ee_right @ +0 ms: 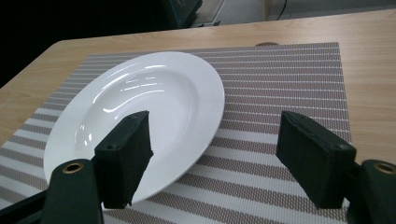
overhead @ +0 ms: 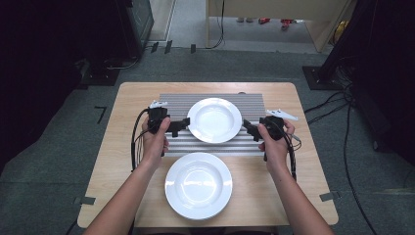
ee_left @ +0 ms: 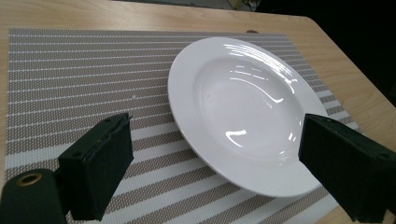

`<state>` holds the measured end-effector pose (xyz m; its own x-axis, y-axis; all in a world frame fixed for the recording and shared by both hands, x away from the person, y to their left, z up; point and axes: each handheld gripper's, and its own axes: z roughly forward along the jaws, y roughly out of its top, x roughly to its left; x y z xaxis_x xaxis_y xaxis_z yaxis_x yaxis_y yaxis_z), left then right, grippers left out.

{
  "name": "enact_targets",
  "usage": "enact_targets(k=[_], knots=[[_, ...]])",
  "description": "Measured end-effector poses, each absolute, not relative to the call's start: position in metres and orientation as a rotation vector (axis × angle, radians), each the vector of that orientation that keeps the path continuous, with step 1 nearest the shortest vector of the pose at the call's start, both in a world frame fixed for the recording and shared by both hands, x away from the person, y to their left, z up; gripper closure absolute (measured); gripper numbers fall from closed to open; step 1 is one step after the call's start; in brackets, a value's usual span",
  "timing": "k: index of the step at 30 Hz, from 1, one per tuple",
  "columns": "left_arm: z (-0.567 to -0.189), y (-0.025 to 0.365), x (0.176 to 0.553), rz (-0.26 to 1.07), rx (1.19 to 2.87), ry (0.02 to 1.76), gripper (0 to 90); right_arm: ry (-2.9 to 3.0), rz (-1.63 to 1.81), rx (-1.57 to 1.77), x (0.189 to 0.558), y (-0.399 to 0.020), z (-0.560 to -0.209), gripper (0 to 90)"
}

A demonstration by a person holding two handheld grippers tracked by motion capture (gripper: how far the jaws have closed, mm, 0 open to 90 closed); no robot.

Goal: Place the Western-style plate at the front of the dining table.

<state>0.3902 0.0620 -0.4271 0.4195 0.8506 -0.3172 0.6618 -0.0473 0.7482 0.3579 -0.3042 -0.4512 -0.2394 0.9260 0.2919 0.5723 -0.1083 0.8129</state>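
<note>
Both tongs, your left tongs (overhead: 182,124) and right tongs (overhead: 250,129), gape wide, flanking the far white plate (overhead: 215,120) on the striped placemat (overhead: 254,103). Nearer you, a second white plate (overhead: 198,185) sits on the counter (overhead: 122,147).

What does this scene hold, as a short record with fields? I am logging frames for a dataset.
surface: wooden table with striped placemat
far plate: white, empty, on the placemat
near plate: white, empty, on bare wood
left gripper: open, at far plate's left rim
right gripper: open, at far plate's right rim
</note>
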Motion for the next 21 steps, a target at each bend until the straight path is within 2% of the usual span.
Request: enact_targets(k=[21], knots=[[-0.43, 0.101, 0.336, 0.243, 1.732, 1.306, 10.2, 1.806, 1.287, 1.643, 0.307, -0.335, -0.455, 26.1]])
